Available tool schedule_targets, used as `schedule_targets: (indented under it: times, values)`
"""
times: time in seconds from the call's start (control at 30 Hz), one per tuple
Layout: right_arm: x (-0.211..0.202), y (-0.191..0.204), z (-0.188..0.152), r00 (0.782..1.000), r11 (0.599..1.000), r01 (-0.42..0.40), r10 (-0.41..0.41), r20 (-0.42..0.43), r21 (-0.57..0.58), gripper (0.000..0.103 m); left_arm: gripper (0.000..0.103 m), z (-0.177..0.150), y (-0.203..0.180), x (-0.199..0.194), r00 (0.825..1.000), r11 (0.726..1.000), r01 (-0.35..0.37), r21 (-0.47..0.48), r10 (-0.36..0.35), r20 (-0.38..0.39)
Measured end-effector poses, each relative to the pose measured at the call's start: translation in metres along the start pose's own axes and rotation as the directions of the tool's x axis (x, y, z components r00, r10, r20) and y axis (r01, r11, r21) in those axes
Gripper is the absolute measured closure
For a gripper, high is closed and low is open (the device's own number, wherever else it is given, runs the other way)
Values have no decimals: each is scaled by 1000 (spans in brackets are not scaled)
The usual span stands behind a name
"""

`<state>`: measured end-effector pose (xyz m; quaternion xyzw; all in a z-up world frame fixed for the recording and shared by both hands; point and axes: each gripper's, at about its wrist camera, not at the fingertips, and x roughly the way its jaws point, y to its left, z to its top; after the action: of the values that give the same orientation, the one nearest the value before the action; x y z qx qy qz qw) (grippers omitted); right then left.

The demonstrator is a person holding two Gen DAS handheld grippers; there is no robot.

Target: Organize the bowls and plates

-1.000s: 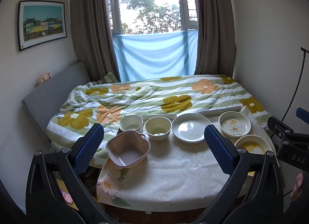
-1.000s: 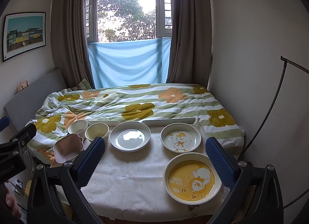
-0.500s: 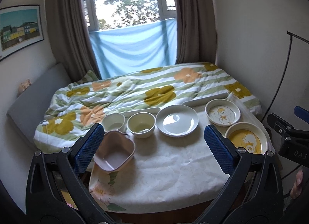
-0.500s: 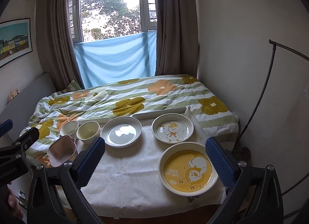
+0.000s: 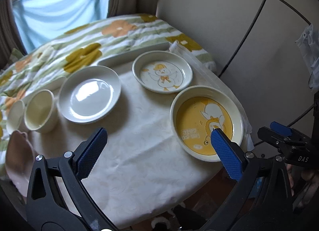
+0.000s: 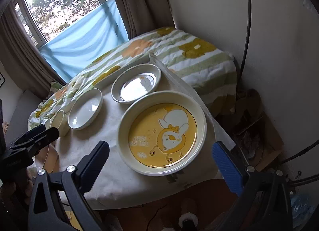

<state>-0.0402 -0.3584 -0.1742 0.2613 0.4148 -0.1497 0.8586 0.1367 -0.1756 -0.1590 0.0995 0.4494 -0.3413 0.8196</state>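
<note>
On the cloth-covered desk (image 5: 139, 151), from left to right, sit a pink bowl (image 5: 16, 157) at the edge, a small white bowl (image 5: 14, 115), a cream bowl (image 5: 39, 111), a white plate (image 5: 89, 94), a duck plate (image 5: 162, 74) and, nearer, a yellow plate (image 5: 206, 128). The left gripper (image 5: 157, 143) hangs over the desk's front, jaws wide and empty, its right finger overlapping the yellow plate's rim. The right gripper (image 6: 161, 163) hangs just before the yellow plate, jaws also wide, empty. A bed (image 5: 89, 37) lies behind.

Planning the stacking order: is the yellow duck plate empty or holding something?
Empty: the yellow duck plate shows its whole printed picture, nothing on it.
</note>
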Motion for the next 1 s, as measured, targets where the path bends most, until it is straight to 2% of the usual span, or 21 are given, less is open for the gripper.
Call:
schedule_targets:
  times: [0.03, 0.1, 0.13, 0.2, 0.27, 0.37, 0.5, 0.57, 0.6, 0.67, 0.87, 1.0]
  values:
    - [11, -9, 2, 1000, 1000, -19, 19, -24, 18, 6, 1, 1, -1, 15, 1000, 1000, 18, 2, -18, -26]
    - [31, -25, 5, 996, 997, -59, 63, -68, 53, 17, 2, 4, -4, 47, 996, 999, 38, 12, -37, -81]
    - [40, -33, 5, 993, 995, -74, 80, -90, 72, 20, 5, 5, -6, 62, 993, 999, 51, 18, -49, -107]
    - [56, -46, 5, 984, 989, -105, 118, -130, 105, 32, 10, 5, -7, 88, 985, 997, 75, 13, -72, -160]
    - [69, -57, 7, 978, 986, -117, 136, -159, 122, 38, 26, 4, -7, 110, 973, 995, 100, -1, -98, -208]
    - [81, -67, 8, 972, 983, -134, 156, -178, 129, 51, 45, 1, -6, 131, 955, 992, 125, -31, -128, -266]
    - [93, -77, 10, 967, 981, -146, 168, -189, 124, 70, 54, 0, -6, 148, 939, 985, 158, -63, -170, -298]
    - [98, -80, 11, 965, 981, -153, 174, -194, 121, 76, 68, 0, -7, 152, 933, 983, 169, -73, -184, -310]
    - [99, -81, 11, 965, 981, -151, 173, -195, 119, 79, 68, 0, -8, 156, 930, 982, 173, -78, -189, -317]
    - [102, -84, 12, 966, 983, -147, 168, -195, 114, 83, 77, -1, -9, 162, 923, 980, 179, -85, -197, -330]
    - [112, -89, 20, 968, 982, -153, 171, -184, 106, 87, 78, -1, -17, 169, 924, 982, 179, -66, -191, -330]
    - [112, -86, 20, 970, 986, -150, 161, -184, 74, 87, 78, -1, -27, 171, 934, 989, 145, -17, -142, -328]
